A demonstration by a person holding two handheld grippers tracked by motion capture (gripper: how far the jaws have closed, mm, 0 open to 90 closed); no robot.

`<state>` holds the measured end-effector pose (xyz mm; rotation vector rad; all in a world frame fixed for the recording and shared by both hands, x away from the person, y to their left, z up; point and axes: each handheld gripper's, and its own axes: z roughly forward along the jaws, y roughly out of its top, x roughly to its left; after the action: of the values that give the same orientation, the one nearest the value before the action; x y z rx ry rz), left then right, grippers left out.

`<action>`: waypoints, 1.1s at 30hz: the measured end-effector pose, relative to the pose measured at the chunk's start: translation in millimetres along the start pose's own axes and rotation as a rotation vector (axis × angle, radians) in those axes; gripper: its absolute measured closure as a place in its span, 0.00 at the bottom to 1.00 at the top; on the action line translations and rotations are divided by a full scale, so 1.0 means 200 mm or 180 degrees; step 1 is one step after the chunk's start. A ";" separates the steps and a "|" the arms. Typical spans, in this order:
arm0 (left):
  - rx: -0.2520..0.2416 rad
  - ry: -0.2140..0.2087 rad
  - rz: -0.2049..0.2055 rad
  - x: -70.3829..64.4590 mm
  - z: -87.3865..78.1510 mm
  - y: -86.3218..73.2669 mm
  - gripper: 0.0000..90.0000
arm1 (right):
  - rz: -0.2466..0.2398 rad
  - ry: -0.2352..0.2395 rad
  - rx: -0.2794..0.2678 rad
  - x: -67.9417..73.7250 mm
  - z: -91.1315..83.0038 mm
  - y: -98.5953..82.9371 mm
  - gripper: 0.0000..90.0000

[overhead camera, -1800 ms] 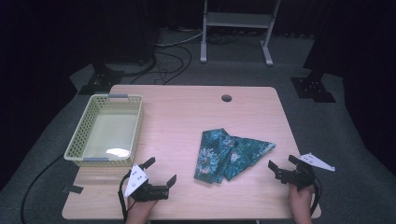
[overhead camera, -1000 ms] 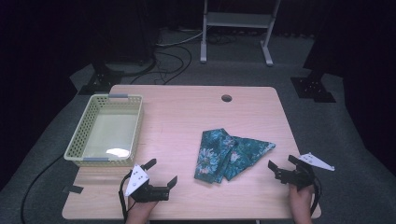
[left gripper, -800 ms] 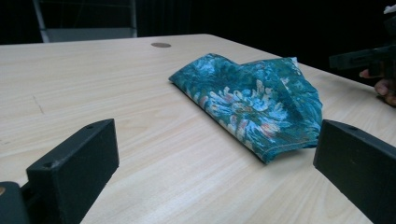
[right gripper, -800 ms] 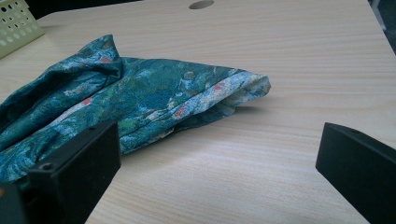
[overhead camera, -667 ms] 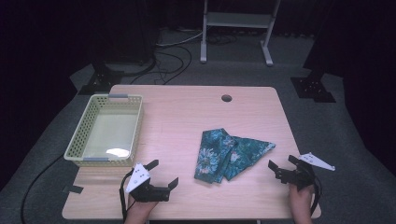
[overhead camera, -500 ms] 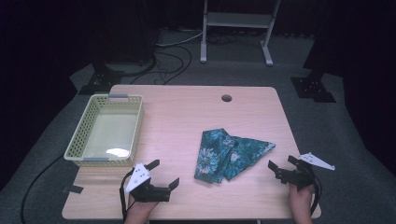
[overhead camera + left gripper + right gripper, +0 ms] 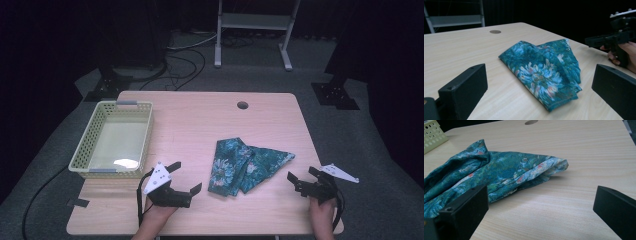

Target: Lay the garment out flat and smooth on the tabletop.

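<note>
Cloth (image 7: 246,166), folded, lies mid-tabletop (image 7: 200,120) between my left claw (image 7: 184,177) and right claw (image 7: 303,179), both wide open, empty. I judge a one-layer pinch risks unfolding it.

Left gripper (image 7: 185,177) and right gripper (image 7: 301,176) held low near the worktop's (image 7: 200,125) front edge, fingers spread, empty.

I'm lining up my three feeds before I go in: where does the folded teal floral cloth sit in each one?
High view: the cloth lies right of centre, between both grippers.
Left gripper view: centre, spreading right.
Right gripper view: left half, one corner pointing right.
Shared landmark: the round hole in the table, beyond the cloth.
</note>
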<state>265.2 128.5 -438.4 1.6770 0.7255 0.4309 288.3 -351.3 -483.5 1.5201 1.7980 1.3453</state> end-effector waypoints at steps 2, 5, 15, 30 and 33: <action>-0.0019 -0.0029 -0.0037 0.01 0.01 0.02 0.00 | -0.0001 0.0004 -0.0011 0.00 0.00 0.00 0.00; -0.0010 -0.0023 -0.0054 0.01 0.04 0.07 0.00 | -0.0001 0.0006 -0.0002 0.00 0.00 0.00 0.00; 0.0153 -0.0188 -0.0056 -0.03 0.15 0.17 0.00 | -0.0003 0.0009 0.0000 0.00 0.00 0.00 0.00; 0.0260 -0.0328 -0.0061 -0.11 0.41 0.30 0.00 | 0.0005 0.0048 0.0003 0.00 0.00 0.00 0.00; 0.0270 -0.0349 -0.0083 -0.11 0.44 0.31 0.00 | 0.0007 0.0052 0.0002 0.00 0.00 0.00 0.00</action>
<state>318.5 42.7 -396.0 1.7544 0.6922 0.2910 288.4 -352.1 -483.6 1.5159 1.8073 1.3622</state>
